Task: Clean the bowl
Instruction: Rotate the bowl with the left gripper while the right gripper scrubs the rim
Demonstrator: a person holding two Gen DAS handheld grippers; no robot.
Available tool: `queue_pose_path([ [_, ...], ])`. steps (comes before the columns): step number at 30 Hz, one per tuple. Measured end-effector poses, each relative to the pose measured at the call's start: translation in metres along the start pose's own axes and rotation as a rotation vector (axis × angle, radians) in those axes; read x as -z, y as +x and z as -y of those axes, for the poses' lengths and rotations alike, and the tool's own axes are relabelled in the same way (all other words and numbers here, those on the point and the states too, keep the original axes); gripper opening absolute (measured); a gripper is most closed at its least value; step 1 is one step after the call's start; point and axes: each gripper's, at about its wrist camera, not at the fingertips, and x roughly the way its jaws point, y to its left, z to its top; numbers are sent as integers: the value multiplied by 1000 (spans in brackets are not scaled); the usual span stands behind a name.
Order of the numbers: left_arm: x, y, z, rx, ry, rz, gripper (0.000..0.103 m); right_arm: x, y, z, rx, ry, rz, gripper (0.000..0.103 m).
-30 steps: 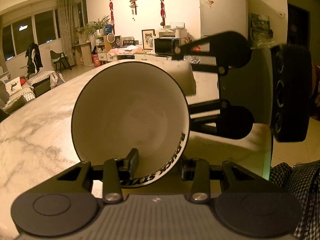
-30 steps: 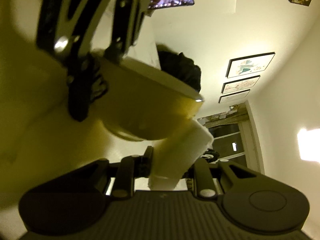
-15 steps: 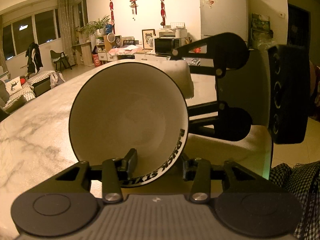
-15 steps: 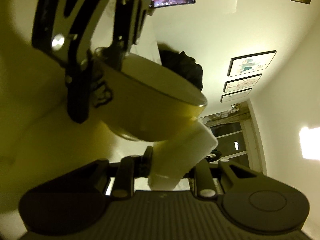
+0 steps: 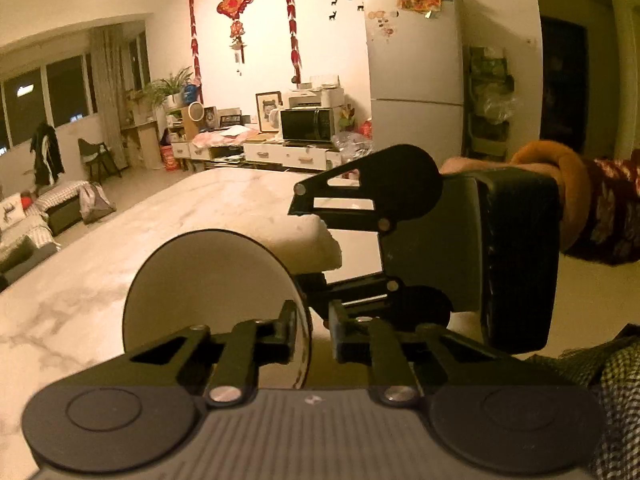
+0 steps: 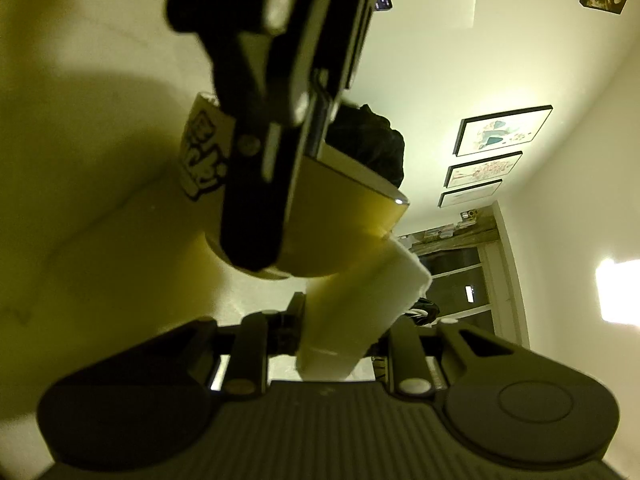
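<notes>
The left tool (image 5: 314,330) is pinched narrow on the rim of the white bowl (image 5: 208,292). One finger sits inside the bowl and the other outside, with the thin wall between them. The bowl is tipped on its side with its open mouth turned toward the left wrist camera, and it sits near and to the left in that view, above the pale marble surface (image 5: 100,264). Whether it hangs fully clear of the surface cannot be told, because the tool hides its lower edge.

The right tool (image 6: 340,326) is closed on a white sponge block (image 6: 356,300), which sticks out forward from between its fingers. The far end of the sponge lies against the outside of the bowl just under the rim (the outer wall carries black lettering, too blurred to read). In the left wrist view the right tool comes in from the right, behind the bowl. A patterned sleeve (image 5: 600,208) with an orange cuff shows behind it.
</notes>
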Motion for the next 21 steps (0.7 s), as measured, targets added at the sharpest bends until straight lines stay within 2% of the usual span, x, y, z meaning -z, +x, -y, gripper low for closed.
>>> queue_pose_path([
  [4,19,3,1,1,-34,-24,11,-1,-2,1,9,1,6,24],
  [7,30,5,0,-6,-64,-33,16,-3,-2,1,15,-6,11,24],
  [9,34,7,-1,-25,-62,-51,26,-1,-6,-3,21,-9,14,24],
  [16,37,10,-10,-26,-72,-63,29,-5,-15,-1,66,-37,40,24],
  [21,37,11,-15,-20,-84,-67,33,-3,-17,-7,49,-31,36,24],
])
